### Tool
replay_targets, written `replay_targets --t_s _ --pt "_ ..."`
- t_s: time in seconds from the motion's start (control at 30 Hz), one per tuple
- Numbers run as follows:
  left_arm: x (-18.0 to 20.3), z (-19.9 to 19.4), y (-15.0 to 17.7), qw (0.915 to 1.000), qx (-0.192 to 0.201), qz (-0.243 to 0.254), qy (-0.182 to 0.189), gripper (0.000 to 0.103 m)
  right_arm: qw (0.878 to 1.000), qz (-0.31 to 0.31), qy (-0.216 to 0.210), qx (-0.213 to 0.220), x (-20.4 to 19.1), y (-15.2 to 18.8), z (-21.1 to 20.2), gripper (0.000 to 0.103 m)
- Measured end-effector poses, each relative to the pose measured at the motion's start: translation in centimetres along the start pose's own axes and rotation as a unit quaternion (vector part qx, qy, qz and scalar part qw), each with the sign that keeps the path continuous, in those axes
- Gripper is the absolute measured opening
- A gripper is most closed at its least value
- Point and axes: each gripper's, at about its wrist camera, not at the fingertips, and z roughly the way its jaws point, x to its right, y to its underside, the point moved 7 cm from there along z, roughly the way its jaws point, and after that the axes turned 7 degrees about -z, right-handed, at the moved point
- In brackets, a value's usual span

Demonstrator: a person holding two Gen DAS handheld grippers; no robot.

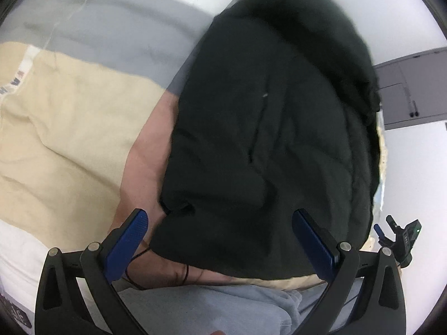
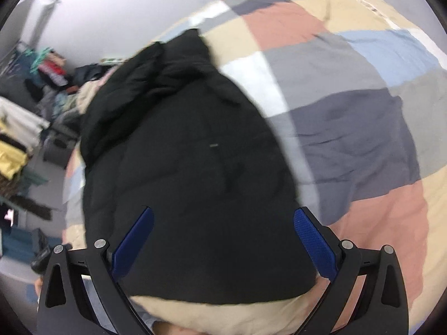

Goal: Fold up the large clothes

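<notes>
Patchwork bedding [image 2: 349,128] carries a bulky black coat [image 2: 190,167] (seemingly part-folded), both grippers' jaws spread empty; next likely calls for gripping its near hem.

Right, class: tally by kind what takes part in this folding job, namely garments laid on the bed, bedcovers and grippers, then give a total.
Black coat: 1
Patchwork bedcover: 1
Grippers: 2, the left gripper and the right gripper, both with fingers apart
Total: 4
</notes>
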Motion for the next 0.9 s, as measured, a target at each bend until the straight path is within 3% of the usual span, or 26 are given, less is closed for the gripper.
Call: replay_targets --t_s 0.13,0.3,0.37,0.5,0.6,0.77,0.9 --pt "-1.0 1.6 -1.0 0.9992 -0.024 -0.032 -0.001 0.102 0.997 0.071 -0.025 -0.035 2.8 0.7 2.1 0.101" --pt "-2.2 3.4 -2.0 0.9966 -0.04 -0.073 0.004 0.102 0.99 0.097 -0.068 -0.077 3.2 1.4 4.5 0.101" --pt "-2.6 3.8 -2.1 0.9962 -0.041 -0.077 -0.006 0.102 0.988 0.085 -0.093 -0.086 2.1 1.4 5.1 0.102" --pt "-2.6 4.8 -2.3 0.9958 -0.05 -0.06 -0.047 0.102 0.99 0.014 -0.102 -0.095 -0.4 1.7 5.5 0.103" --pt "-2.4 5.5 -2.7 0.9952 -0.06 -0.057 -0.052 0.102 0.988 -0.002 -0.127 -0.09 -1.4 1.7 5.1 0.103" --pt "-1.4 5.3 -3.1 0.997 -0.064 -0.036 -0.023 0.1 0.978 0.003 -0.192 -0.079 -2.1 1.6 3.9 0.103" --pt "0.5 4.4 -2.4 0.998 -0.061 0.011 0.013 0.089 0.973 0.011 -0.218 -0.073 -2.7 1.1 3.6 0.103"
